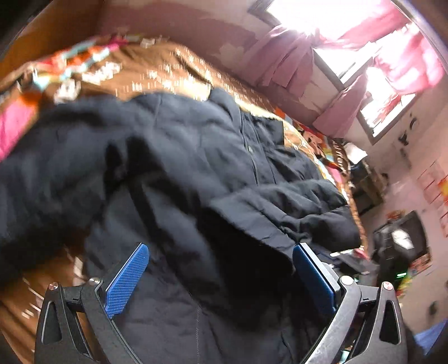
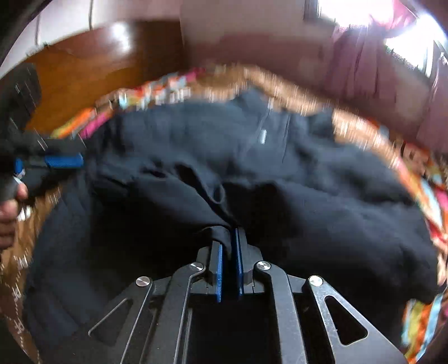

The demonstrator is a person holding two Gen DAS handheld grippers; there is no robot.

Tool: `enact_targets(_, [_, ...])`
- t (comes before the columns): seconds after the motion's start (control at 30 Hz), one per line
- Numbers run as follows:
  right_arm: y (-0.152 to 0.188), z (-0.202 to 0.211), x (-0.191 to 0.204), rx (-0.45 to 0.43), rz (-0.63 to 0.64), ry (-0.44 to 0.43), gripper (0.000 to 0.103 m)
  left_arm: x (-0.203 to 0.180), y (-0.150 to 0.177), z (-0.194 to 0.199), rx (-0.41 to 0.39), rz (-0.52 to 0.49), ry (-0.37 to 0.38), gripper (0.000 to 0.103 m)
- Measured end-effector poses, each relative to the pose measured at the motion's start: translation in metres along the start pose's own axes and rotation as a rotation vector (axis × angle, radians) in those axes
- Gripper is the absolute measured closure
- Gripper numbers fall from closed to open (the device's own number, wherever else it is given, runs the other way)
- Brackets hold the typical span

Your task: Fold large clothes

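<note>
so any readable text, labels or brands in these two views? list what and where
None can be read.
Small pale tag on the black jacket by its zipper: blurred, unreadable.
White marks on the brown bedspread: smeared by motion, may be only pattern.
Papers on the far wall: too small and washed out to read.

Ahead of my tool I note a brown bedspread (image 1: 168, 70), a wooden headboard (image 2: 84, 70) beyond it, and pink curtains (image 1: 294, 58) over a bright window (image 1: 330, 16) up right.
</note>
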State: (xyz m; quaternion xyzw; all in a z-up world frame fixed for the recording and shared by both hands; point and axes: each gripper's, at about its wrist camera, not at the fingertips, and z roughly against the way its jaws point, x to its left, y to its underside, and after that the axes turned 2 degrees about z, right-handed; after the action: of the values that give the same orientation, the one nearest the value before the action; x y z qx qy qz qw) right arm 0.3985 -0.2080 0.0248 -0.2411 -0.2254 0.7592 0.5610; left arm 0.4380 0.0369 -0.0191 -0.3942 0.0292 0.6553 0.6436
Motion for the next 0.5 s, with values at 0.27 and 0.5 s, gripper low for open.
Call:
enact_targets(0.27, [0.056,0.042,-0.001,-0.008,-0.004,-0.108,0.021,-0.006,0.018,-0.032,0.055,0.040,0.105,0.000])
enact_targets(0.5, [0.091,0.082,-0.034,-0.082,-0.117,-0.045,0.021,-0.042,0.019,-0.047,0.030,-0.042,-0.155,0.047])
